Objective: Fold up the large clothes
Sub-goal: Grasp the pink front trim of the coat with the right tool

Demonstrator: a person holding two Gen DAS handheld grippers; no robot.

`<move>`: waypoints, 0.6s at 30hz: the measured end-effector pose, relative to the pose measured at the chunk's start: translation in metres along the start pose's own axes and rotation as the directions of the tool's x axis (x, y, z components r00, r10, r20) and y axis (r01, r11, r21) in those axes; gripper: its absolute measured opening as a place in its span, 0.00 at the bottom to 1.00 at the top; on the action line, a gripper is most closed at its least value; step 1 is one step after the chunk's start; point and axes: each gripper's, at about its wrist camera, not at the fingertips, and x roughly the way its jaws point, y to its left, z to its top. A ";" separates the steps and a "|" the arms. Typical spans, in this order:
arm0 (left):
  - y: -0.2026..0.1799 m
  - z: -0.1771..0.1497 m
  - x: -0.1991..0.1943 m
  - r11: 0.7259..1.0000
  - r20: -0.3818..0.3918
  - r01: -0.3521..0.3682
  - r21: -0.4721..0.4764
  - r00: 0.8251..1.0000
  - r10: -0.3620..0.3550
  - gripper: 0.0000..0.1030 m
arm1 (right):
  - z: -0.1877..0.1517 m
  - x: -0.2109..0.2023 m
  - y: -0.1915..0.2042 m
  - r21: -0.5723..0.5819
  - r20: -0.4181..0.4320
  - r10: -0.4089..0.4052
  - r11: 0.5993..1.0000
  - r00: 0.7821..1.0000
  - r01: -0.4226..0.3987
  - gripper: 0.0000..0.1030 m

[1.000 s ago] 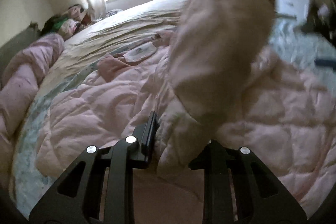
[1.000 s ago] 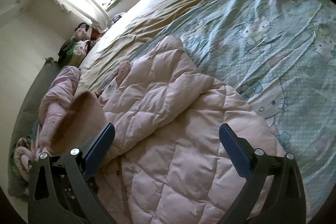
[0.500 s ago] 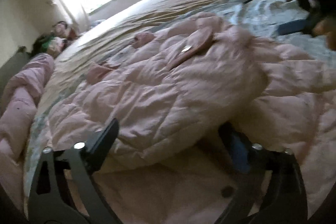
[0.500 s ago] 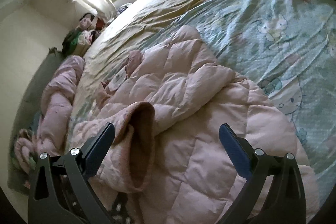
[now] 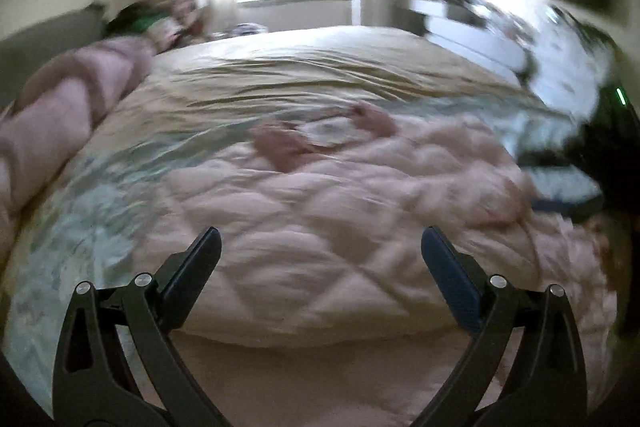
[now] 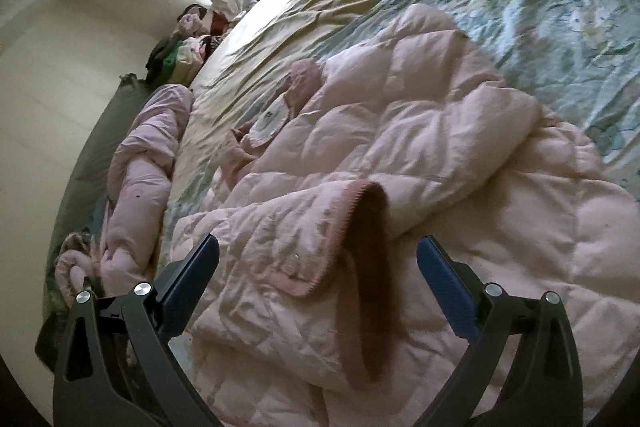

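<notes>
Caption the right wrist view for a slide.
Open right tool poised over a pink quilted jacket, its sleeve cuff folded across the body, on a cartoon-print bedsheet.

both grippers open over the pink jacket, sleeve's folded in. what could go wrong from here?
1. The sleeve lies loosely across the jacket, its cuff curled open; it may slide off when the body is folded.
2. The left gripper view is motion-blurred; a grasp now could miss the hem.
3. The puffy quilting may spring back open, and a deep pinch could catch the bedsheet too.
</notes>
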 end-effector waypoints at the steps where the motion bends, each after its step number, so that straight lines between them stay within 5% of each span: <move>1: 0.014 0.002 0.000 0.999 0.001 -0.030 -0.033 1.000 0.030 0.91 | 0.000 0.003 0.002 -0.003 -0.003 0.000 1.000 1.000 0.000 0.89; 4: 0.041 0.004 -0.010 0.992 0.014 -0.063 -0.110 0.998 0.065 0.91 | 0.000 0.013 0.004 0.010 -0.020 0.013 1.000 1.000 -0.013 0.70; 11: 0.107 0.002 -0.017 0.946 0.018 -0.094 -0.311 0.994 0.104 0.91 | -0.002 0.037 0.002 0.019 -0.062 0.014 1.000 0.998 -0.013 0.46; 15: 0.131 0.000 -0.023 0.919 0.033 -0.108 -0.378 0.991 0.130 0.91 | -0.005 0.040 0.007 -0.042 -0.024 -0.035 0.999 0.999 0.034 0.17; 18: 0.145 -0.002 -0.023 0.900 0.032 -0.117 -0.420 0.989 0.144 0.91 | -0.006 0.031 0.016 -0.089 0.021 -0.026 0.996 0.999 0.027 0.12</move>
